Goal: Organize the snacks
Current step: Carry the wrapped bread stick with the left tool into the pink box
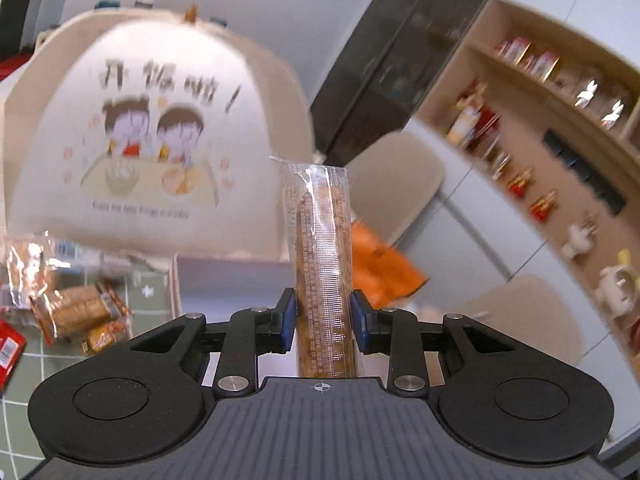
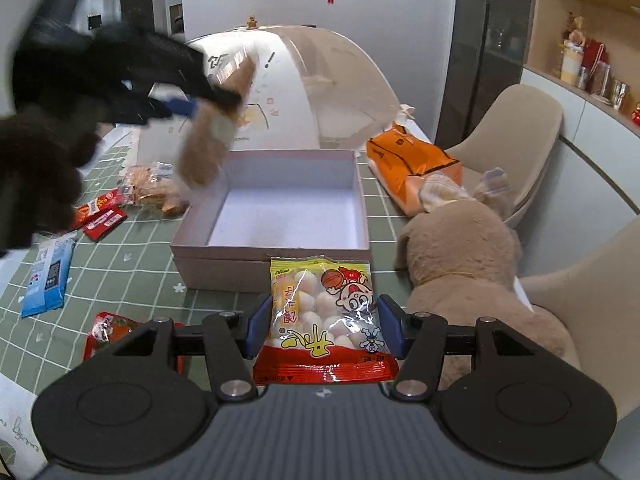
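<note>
Both grippers pinched snacks, left gripper [image 1: 323, 316] a biscuit pack [image 1: 322, 264], right gripper [image 2: 323, 330] a candy bag [image 2: 324, 316], presumably bound for the empty box [image 2: 200, 236].

Open box [image 2: 280, 208] apparently clear inside; domed cover [image 2: 320, 92] close behind, plush toy [image 2: 460, 256] alongside.

- Table [image 2: 132, 264]: covered with a green cloth bearing a white grid.
- Open box [image 2: 276, 208]: rests at table centre, interior white.
- Domed food cover [image 2: 320, 80]: stands behind the box.
- Orange bag [image 2: 412, 160] and plush toy [image 2: 460, 256]: lie right of the box.
- Blue packet [image 2: 48, 280], red packets [image 2: 100, 216], biscuit packs [image 2: 152, 192]: lie left of the box.
</note>
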The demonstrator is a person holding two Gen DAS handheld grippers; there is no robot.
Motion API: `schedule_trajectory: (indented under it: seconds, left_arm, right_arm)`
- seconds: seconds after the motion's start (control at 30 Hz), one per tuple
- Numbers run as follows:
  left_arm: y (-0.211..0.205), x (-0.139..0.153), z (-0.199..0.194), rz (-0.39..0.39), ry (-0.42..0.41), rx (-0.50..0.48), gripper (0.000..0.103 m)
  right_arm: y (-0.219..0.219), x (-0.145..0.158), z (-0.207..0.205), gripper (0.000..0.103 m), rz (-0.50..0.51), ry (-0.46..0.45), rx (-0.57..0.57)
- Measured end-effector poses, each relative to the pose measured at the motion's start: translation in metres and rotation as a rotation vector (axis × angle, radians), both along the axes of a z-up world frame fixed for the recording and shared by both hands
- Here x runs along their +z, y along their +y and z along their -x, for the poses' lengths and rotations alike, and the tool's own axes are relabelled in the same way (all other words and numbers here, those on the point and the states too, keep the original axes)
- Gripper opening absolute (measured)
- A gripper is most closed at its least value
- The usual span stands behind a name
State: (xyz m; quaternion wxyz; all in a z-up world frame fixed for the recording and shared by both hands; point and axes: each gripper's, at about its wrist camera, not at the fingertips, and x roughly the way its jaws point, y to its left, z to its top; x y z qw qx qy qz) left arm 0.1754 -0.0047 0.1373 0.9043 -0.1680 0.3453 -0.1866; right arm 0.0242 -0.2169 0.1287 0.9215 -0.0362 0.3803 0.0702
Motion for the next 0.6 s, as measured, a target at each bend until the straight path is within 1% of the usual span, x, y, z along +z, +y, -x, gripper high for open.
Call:
schedule_trajectory:
  seconds: [0.1, 0.17, 0.27, 0.33, 0.4, 0.53, 0.6]
  left_arm:
    - [-0.006, -0.027, -0.013, -0.062, 0.032, 0.007, 0.033]
    - [-0.006, -0.037, -0.018, -0.079, 0.043, 0.009, 0.033]
    - [-0.003, -0.043, -0.023, -0.076, 0.043, 0.001, 0.033]
    - [-0.002, -0.045, -0.025, -0.083, 0.040, 0.001, 0.033]
    - [0.003, -0.045, -0.024, -0.100, 0.034, 0.027, 0.033]
    - [0.019, -0.034, -0.011, -0.054, 0.017, 0.055, 0.033]
    - [0.029, -0.028, 0.002, -0.035, 0.010, 0.057, 0.033]
  right_arm:
    - [-0.006, -0.003, 0.000, 0.056, 0.005, 0.021, -0.018]
    - [-0.010, -0.008, -0.002, 0.056, 0.005, 0.041, -0.037]
    - [-0.014, -0.013, -0.007, 0.056, -0.007, 0.064, -0.051]
    - [-0.013, -0.015, -0.010, 0.056, -0.016, 0.068, -0.053]
    - [-0.010, -0.016, -0.012, 0.056, -0.012, 0.068, -0.044]
    - [-0.004, -0.018, -0.018, 0.056, -0.017, 0.073, -0.021]
    - [-0.001, -0.017, -0.023, 0.056, -0.019, 0.069, -0.008]
